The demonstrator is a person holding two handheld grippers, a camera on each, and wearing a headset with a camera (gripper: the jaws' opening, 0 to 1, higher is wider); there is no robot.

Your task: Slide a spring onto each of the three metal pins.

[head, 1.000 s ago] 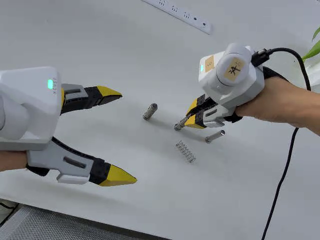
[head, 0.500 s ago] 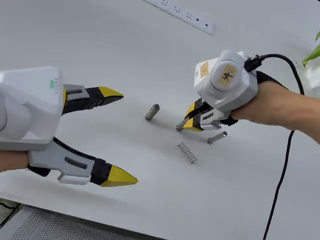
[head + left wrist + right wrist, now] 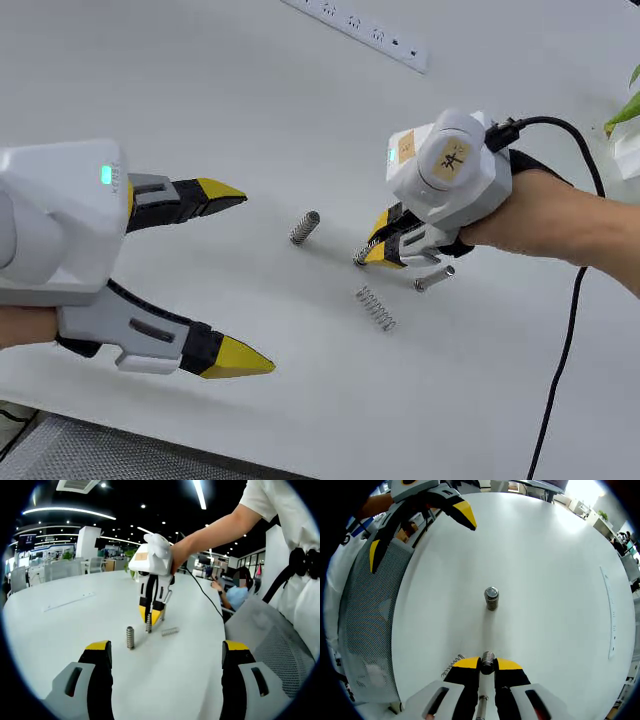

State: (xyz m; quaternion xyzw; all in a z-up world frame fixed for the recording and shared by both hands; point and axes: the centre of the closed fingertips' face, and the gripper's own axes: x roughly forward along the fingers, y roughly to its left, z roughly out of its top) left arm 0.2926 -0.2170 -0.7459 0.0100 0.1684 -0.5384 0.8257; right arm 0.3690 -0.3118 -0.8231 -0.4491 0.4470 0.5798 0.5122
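Note:
My right gripper (image 3: pixel 383 250) is shut on a metal pin with a spring (image 3: pixel 362 255) on it, held steeply with its lower end at or just above the white table. The same gripper (image 3: pixel 151 616) faces me in the left gripper view. In its own view the sprung pin (image 3: pixel 487 661) sits between the yellow tips of the right gripper (image 3: pixel 487 665). A second pin wearing a spring (image 3: pixel 304 227) (image 3: pixel 130 637) (image 3: pixel 491 598) stands to the left. A loose spring (image 3: pixel 375 306) (image 3: pixel 170 630) (image 3: pixel 451 666) and a bare pin (image 3: pixel 433 277) lie close by. My left gripper (image 3: pixel 235 275) (image 3: pixel 166 650) (image 3: pixel 420 532) hangs open and empty, well short of the parts.
A white power strip (image 3: pixel 360 27) lies along the far side of the table (image 3: pixel 250 90). A black cable (image 3: pixel 565 350) trails from the right gripper toward the near edge. Green leaves (image 3: pixel 622 112) poke in at the right. A mesh chair (image 3: pixel 280 645) stands beside the table.
The right gripper has tipped a little more upright and drifted slightly left, with the sprung pin's lower end staying near the same spot. The left gripper has barely moved.

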